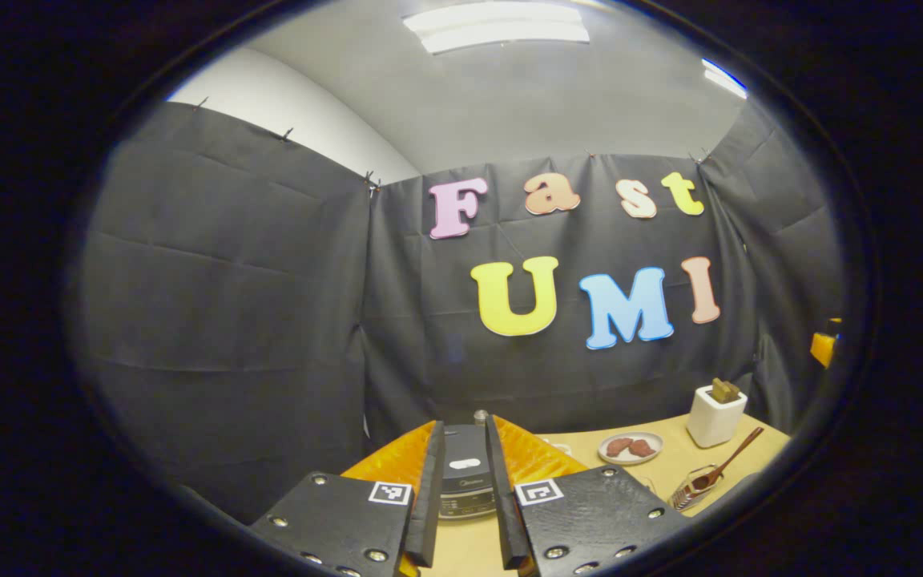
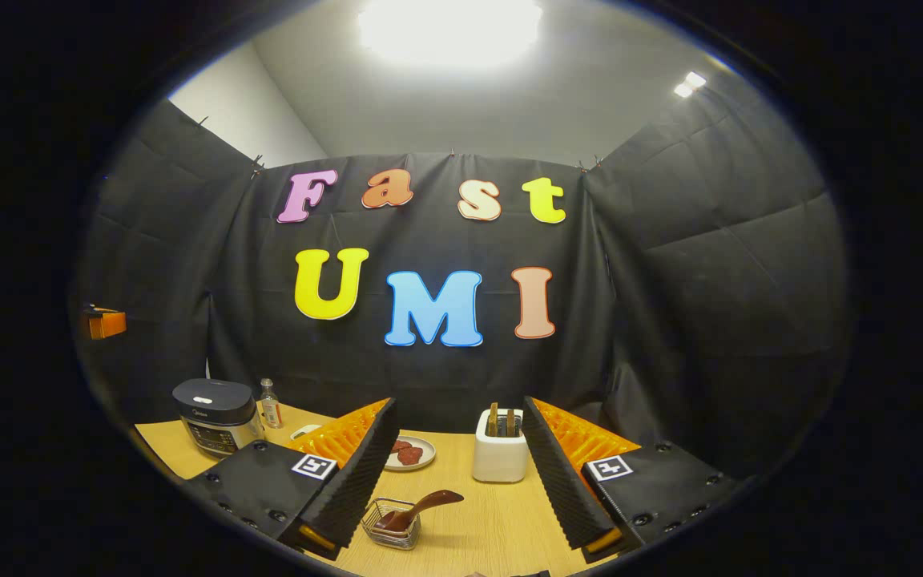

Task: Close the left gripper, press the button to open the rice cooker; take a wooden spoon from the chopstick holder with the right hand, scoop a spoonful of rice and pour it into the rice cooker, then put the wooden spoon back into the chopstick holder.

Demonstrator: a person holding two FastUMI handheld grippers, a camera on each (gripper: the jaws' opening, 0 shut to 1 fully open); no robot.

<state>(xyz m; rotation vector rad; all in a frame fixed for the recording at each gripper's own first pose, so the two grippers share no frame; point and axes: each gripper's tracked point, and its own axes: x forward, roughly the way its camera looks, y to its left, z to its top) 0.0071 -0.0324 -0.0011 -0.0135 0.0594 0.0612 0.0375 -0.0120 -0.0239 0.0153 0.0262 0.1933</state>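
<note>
Both views low over the table (image 2: 493, 521), wall-facing, sharing rice cooker (image 1: 465, 473), chopstick holder (image 2: 500, 457).

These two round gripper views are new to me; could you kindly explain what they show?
Each comes from a camera riding on a hand-held two-finger gripper, whose fingers show at the bottom. The left gripper, fingers narrowly apart, points at the dark grey rice cooker, lid closed. The right gripper is wide open and empty. On the pale wooden table stand a white chopstick holder, a small wire basket with a brown wooden spoon in it, and a plate of reddish pieces.
</note>
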